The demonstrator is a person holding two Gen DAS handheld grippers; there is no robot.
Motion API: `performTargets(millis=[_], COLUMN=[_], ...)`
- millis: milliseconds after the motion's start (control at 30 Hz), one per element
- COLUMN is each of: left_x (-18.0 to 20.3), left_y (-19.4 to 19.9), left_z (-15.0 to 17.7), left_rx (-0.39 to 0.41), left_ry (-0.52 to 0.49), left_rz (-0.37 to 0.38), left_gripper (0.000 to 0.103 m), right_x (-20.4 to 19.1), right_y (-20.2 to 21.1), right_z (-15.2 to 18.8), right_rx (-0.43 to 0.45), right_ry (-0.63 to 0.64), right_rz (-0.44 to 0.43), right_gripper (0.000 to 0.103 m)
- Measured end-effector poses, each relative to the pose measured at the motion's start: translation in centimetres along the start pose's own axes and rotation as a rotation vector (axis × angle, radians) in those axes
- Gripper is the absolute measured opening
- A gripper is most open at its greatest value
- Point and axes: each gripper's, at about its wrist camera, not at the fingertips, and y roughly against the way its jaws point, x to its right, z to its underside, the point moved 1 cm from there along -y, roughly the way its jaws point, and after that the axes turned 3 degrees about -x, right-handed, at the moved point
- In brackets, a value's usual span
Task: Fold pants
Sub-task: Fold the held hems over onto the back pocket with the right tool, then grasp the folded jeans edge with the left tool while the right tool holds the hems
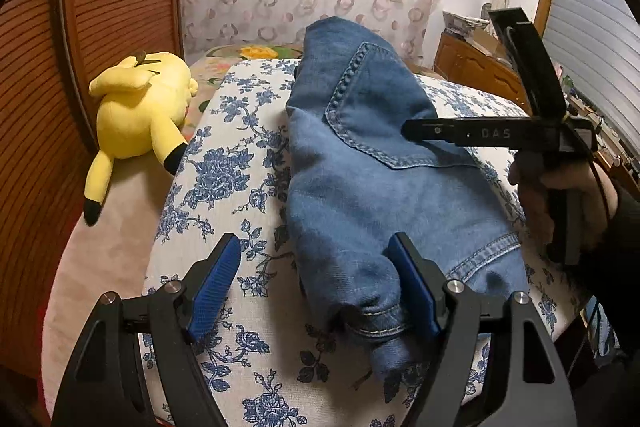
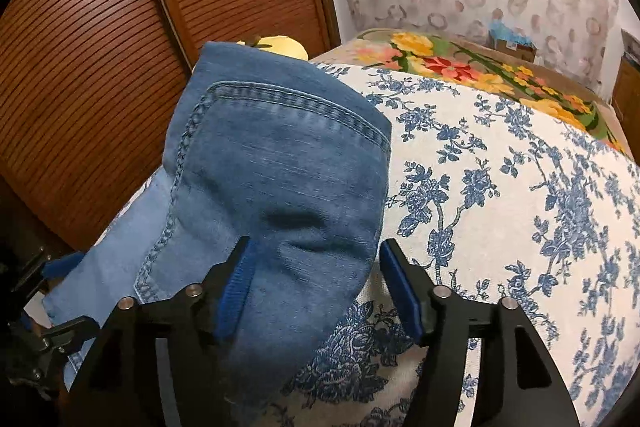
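The blue denim pants (image 1: pixel 360 163) lie folded in a thick bundle on the blue-flowered white cloth (image 1: pixel 224 155). My left gripper (image 1: pixel 320 287) is open, its jaws wide apart, with the near edge of the bundle by its right finger (image 1: pixel 412 283). The right gripper (image 1: pixel 480 133) shows in the left wrist view, held by a hand over the pants' right side. In the right wrist view the right gripper (image 2: pixel 316 287) is open, with the pants (image 2: pixel 280 179) bulging between its fingers and over the left finger (image 2: pixel 236 291).
A yellow plush toy (image 1: pixel 140 111) lies left of the cloth. A slatted wooden door (image 2: pixel 120 47) stands to the left. A bright flowered blanket (image 2: pixel 460 67) lies beyond the cloth. Wooden furniture (image 1: pixel 476 67) is at the right.
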Motion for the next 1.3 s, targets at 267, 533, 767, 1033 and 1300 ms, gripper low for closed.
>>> performTargets(millis=[267, 533, 767, 1033, 1300], left_x=[-0.3, -0.3, -0.2, 0.4, -1.0], left_y=[-0.1, -0.1, -0.3, -0.3, -0.8], left_z=[-0.1, -0.1, -0.2, -1.3, -3.4], left_rx=[0.004, 0.004, 0.005, 0.011, 0.023], left_ry=[0.014, 0.016, 0.016, 0.002, 0.041], left_rz=[0.010, 0.011, 0.063, 0.071, 0.059], left_gripper=[0.077, 0.077, 0.057, 0.027, 0.024], right_x=[1.6, 1.7, 1.2, 0.8, 0.3], right_y=[-1.5, -1.9, -1.7, -1.0, -2.6], right_z=[0.2, 0.3, 0.2, -1.3, -4.7], right_rx=[0.002, 0.010, 0.023, 0.042, 0.069], right_ry=[-0.006, 0.008, 0.036, 0.075, 0.100], right_rz=[-0.073, -0.106, -0.118, -0.129, -0.161], right_gripper=[0.071, 0.054, 0.031, 0.020, 0.017])
